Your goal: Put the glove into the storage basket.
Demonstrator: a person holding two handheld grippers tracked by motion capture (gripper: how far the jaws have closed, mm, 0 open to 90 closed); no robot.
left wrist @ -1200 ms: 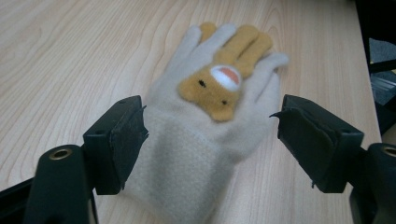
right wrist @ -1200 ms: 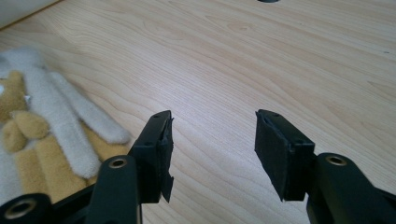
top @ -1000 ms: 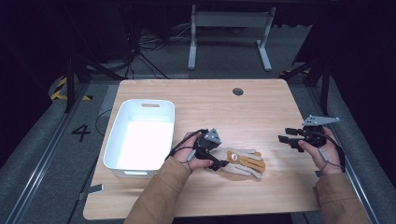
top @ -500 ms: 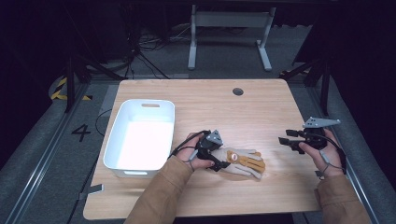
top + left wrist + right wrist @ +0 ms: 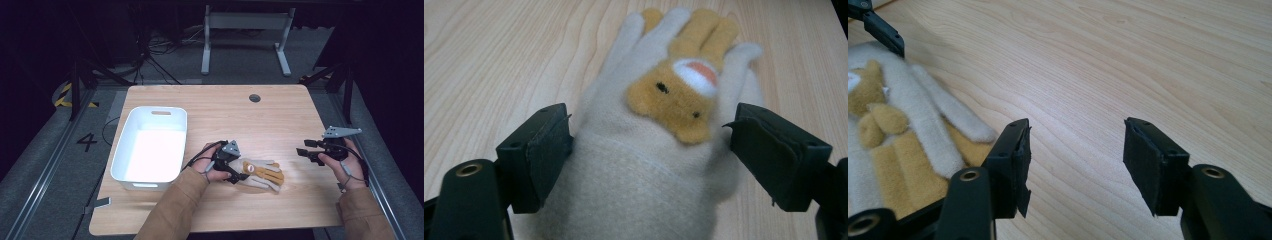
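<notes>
A cream and tan fleece glove (image 5: 264,174) with a small animal face lies flat on the wooden table (image 5: 250,120), near its front middle. My left gripper (image 5: 239,172) is open at the glove's cuff end. In the left gripper view the glove (image 5: 659,165) sits between the two wide-apart fingers (image 5: 539,155), and its fingers point away from me. My right gripper (image 5: 302,153) hovers open to the right of the glove and points left at it. In the right gripper view the glove (image 5: 908,120) is at the left, and bare wood shows between the fingers (image 5: 1008,160).
A white plastic bin (image 5: 120,155) stands on the left part of the table, with nothing seen inside. A round cable hole (image 5: 255,98) sits near the far edge. Dark floor, cables and a desk frame lie beyond the table.
The right gripper has sunk slightly and drifted a little left. The left gripper stays at the glove's cuff, hardly moved.
</notes>
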